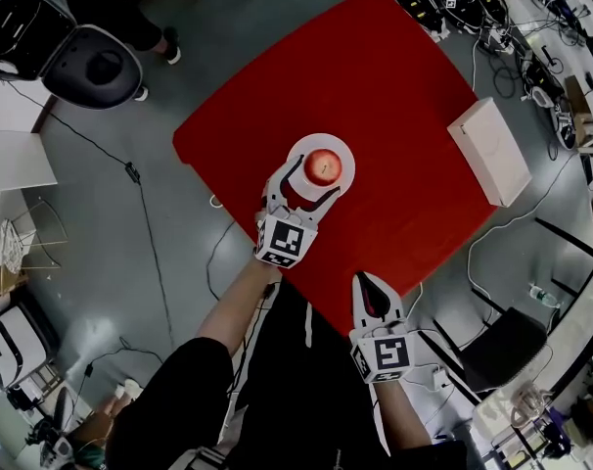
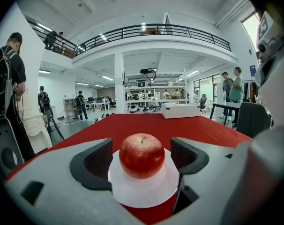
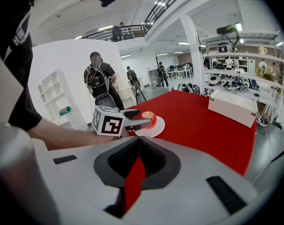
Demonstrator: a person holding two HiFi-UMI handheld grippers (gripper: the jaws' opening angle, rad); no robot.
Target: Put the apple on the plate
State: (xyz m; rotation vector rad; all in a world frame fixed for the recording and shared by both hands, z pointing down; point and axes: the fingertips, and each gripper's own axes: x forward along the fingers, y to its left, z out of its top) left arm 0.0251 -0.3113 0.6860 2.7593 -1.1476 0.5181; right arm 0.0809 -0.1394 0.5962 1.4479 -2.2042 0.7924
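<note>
A red apple (image 1: 323, 166) sits upright on a small white plate (image 1: 342, 148) near the middle of the red table (image 1: 394, 86). My left gripper (image 1: 314, 180) is open, with one jaw on each side of the apple. In the left gripper view a gap shows between the apple (image 2: 142, 155) and each dark pad, and the plate (image 2: 142, 193) lies under it. My right gripper (image 1: 373, 290) is shut and holds nothing, hovering at the table's near edge. The right gripper view shows its jaws closed together (image 3: 138, 145), with the apple (image 3: 149, 119) and plate (image 3: 157, 127) beyond.
A white box (image 1: 489, 150) lies at the table's right edge. Cables trail over the grey floor (image 1: 130, 223), and a dark chair (image 1: 91, 62) stands at upper left. A person with a backpack (image 3: 100, 86) stands beyond the table.
</note>
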